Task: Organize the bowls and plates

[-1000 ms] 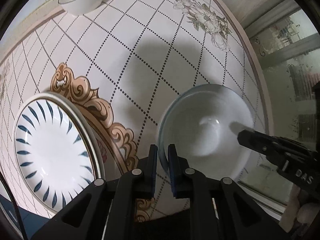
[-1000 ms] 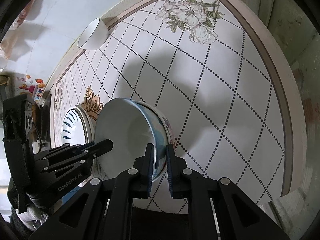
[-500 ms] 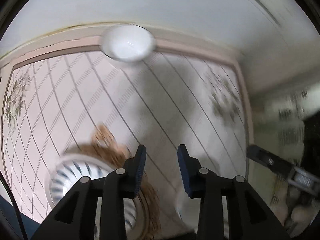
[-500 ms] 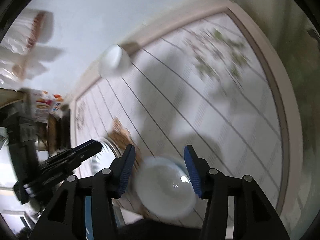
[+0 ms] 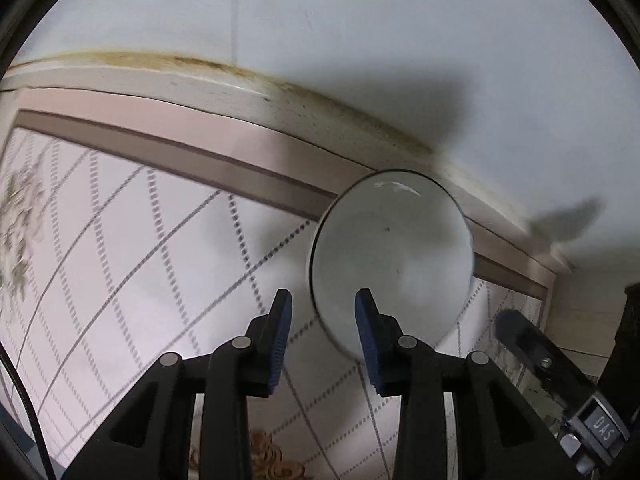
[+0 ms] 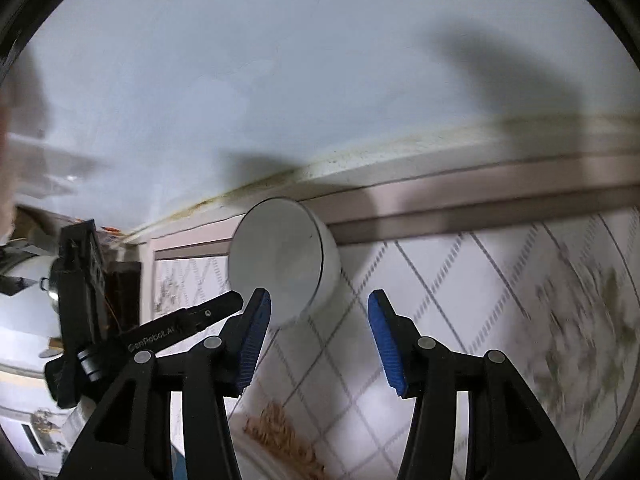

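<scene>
A small white bowl [image 5: 392, 260] stands near the table's far edge by the wall; it also shows in the right wrist view [image 6: 284, 264]. My left gripper [image 5: 323, 316] is open and empty, its right finger overlapping the bowl's near left rim. My right gripper [image 6: 319, 316] is open and empty, just short of the bowl, which lies ahead and slightly left. Each gripper shows in the other's view: the right one [image 5: 540, 356] at lower right, the left one [image 6: 180, 324] at left. The plate and larger bowl are out of view.
The table [image 5: 120, 240] has a white diamond-dotted cloth with a pink border and floral prints. A pale wall [image 6: 280, 80] rises right behind the bowl. Kitchen clutter [image 6: 32, 280] sits at far left in the right wrist view.
Both grippers let go of the larger bowl, opened and swung up and forward toward the small white bowl at the wall. The plate and larger bowl dropped out of view.
</scene>
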`<state>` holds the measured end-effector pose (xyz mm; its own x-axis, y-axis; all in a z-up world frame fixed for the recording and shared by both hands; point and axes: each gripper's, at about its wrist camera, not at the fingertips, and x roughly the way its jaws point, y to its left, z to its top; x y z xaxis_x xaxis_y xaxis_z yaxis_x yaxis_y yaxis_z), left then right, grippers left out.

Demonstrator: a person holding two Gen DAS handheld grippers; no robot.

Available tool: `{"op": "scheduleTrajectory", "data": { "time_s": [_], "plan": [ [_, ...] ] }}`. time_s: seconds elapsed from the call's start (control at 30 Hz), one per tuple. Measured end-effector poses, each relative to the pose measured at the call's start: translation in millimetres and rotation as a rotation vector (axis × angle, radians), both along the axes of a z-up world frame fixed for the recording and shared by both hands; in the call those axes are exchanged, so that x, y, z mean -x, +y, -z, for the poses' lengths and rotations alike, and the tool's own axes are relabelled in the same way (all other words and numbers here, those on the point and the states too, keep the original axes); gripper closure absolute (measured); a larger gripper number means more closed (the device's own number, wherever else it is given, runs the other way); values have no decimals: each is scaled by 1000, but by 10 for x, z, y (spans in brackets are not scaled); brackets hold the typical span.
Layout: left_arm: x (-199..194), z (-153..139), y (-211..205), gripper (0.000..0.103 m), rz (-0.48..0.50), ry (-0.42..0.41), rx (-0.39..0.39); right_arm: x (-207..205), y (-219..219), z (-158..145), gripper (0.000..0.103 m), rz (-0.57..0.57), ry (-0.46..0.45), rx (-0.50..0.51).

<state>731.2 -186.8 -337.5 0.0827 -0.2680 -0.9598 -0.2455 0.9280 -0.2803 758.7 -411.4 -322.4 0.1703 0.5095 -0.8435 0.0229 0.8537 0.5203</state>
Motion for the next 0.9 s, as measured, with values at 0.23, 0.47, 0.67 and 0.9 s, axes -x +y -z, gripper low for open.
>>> {"op": "scheduleTrajectory", "data": {
  "time_s": [0.23, 0.47, 0.67, 0.9],
  "plan": [
    [-74, 108, -89, 96, 48, -67, -86, -190, 240, 384, 91, -35, 17, 29],
    [13, 16, -241, 96, 66, -101, -125, -135, 290, 338, 92, -56, -23, 78],
    [286, -249, -358, 96, 75, -132, -134, 48, 274, 197, 92, -60, -30, 82],
    [762, -622, -423, 96, 125, -176, -123, 595, 208, -139, 92, -58, -45, 87]
  ]
}}
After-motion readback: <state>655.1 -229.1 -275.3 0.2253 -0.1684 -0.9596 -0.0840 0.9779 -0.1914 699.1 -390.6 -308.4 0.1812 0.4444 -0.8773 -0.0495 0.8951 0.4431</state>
